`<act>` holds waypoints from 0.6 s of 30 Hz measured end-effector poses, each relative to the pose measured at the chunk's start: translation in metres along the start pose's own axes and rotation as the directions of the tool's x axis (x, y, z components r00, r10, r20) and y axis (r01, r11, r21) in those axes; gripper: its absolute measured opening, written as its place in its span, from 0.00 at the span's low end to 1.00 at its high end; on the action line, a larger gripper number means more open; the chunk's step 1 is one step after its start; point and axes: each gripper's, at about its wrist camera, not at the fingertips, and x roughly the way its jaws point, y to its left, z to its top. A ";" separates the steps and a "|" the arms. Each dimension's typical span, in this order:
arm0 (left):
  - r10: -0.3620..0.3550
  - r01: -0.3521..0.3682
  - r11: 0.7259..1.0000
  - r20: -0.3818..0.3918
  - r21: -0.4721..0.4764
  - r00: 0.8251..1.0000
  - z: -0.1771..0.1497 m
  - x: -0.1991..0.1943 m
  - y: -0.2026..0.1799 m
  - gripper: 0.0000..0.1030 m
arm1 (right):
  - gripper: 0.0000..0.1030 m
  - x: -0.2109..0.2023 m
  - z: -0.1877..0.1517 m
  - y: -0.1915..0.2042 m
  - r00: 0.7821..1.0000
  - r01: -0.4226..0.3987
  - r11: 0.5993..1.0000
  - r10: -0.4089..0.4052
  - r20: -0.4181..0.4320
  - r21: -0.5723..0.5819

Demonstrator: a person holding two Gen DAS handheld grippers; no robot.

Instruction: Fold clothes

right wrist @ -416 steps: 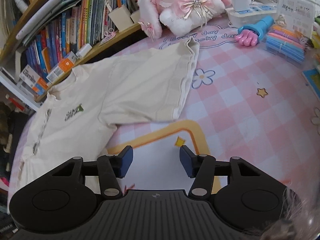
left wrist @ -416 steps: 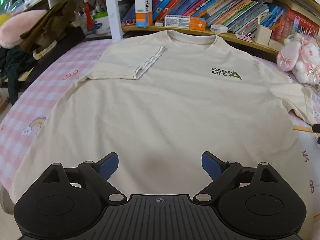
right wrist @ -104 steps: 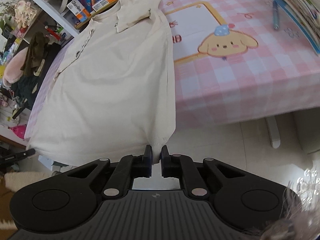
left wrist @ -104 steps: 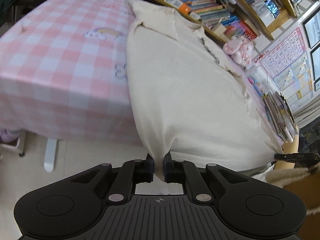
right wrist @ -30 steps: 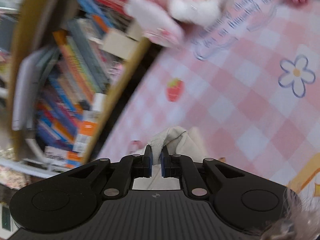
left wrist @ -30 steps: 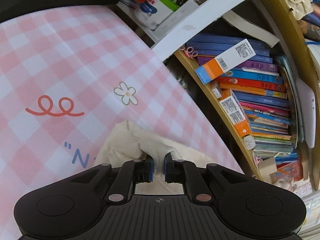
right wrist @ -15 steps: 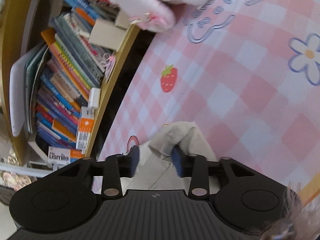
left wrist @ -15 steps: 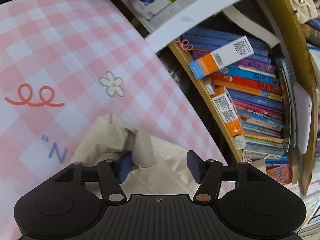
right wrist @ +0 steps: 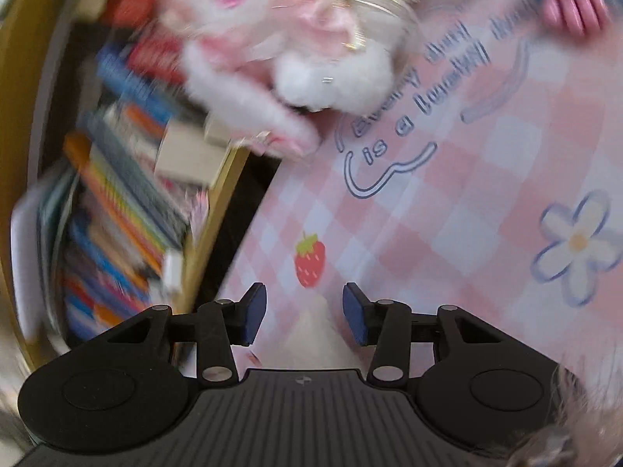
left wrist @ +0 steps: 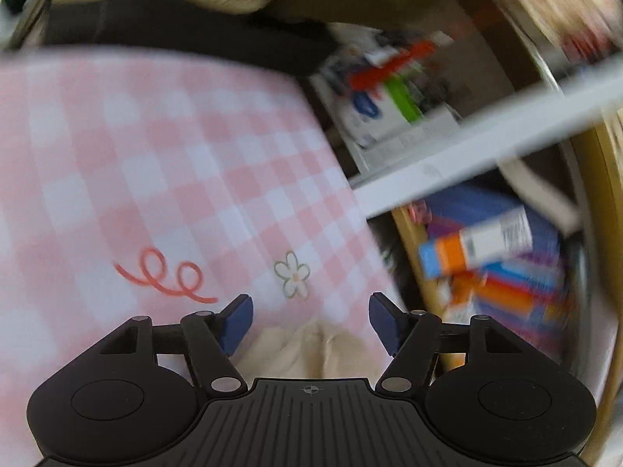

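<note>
**Cream shirt hem let go at the collar end**

Cream cotton, the T-shirt (left wrist: 311, 350), lies on the pink checked tablecloth (left wrist: 155, 175), a bunched fold of it showing low in the left wrist view, just below and between the blue pads.

- Left gripper (left wrist: 310, 323): jaws have just been opening and now stand wide apart; cloth sits under the gap, pads not pressing on it.
- Right gripper (right wrist: 304, 313): jaws have just been opening, now part-way apart; a pale peak of the shirt (right wrist: 317, 334) lies between and below the pads, untouched by them.
- Both views blurred. A second ago each gripper pinched a corner of fabric; now neither does.
- Bookshelf (left wrist: 498, 272) and plush rabbit (right wrist: 311, 58) close by at the table's far edge.

Reading: hem has likely been carried up to the collar and dropped, so the half-fold looks made. Smoothing or a second fold probably comes next.
</note>
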 end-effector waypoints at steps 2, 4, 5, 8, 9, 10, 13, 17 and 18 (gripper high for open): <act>-0.007 0.018 0.979 -0.052 0.203 0.999 -0.015 -0.008 -0.021 0.65 | 0.41 -0.012 -0.012 0.016 0.999 0.039 0.985 -0.039 0.000 -0.168; 0.001 0.056 0.907 -0.135 0.417 0.991 -0.040 -0.008 -0.048 0.63 | 0.41 -0.018 -0.034 0.038 0.997 0.067 0.920 -0.078 -0.012 -0.386; 0.012 0.080 0.855 -0.175 0.512 0.985 -0.056 -0.006 -0.061 0.63 | 0.41 -0.018 -0.048 0.050 0.995 0.075 0.868 -0.097 -0.021 -0.492; 0.056 0.157 0.698 -0.271 0.698 0.961 -0.102 0.009 -0.093 0.63 | 0.41 -0.007 -0.095 0.080 0.989 0.040 0.679 -0.133 -0.069 -0.733; 0.074 0.169 0.661 -0.287 0.731 0.955 -0.114 0.015 -0.100 0.63 | 0.41 -0.001 -0.109 0.088 0.987 0.023 0.622 -0.141 -0.083 -0.782; 0.097 0.163 0.633 -0.286 0.757 0.953 -0.124 0.022 -0.108 0.63 | 0.41 0.006 -0.122 0.095 0.984 0.014 0.576 -0.154 -0.092 -0.818; 0.134 0.122 0.590 -0.245 0.799 0.960 -0.139 0.036 -0.123 0.62 | 0.41 0.029 -0.150 0.110 0.976 0.007 0.489 -0.195 -0.101 -0.872; 0.165 0.098 0.567 -0.229 0.818 0.959 -0.145 0.052 -0.135 0.62 | 0.40 0.052 -0.167 0.127 0.974 -0.005 0.357 -0.209 -0.085 -0.934; 0.172 0.090 0.556 -0.220 0.827 0.960 -0.147 0.053 -0.137 0.62 | 0.40 0.059 -0.166 0.131 0.974 -0.010 0.329 -0.209 -0.083 -0.944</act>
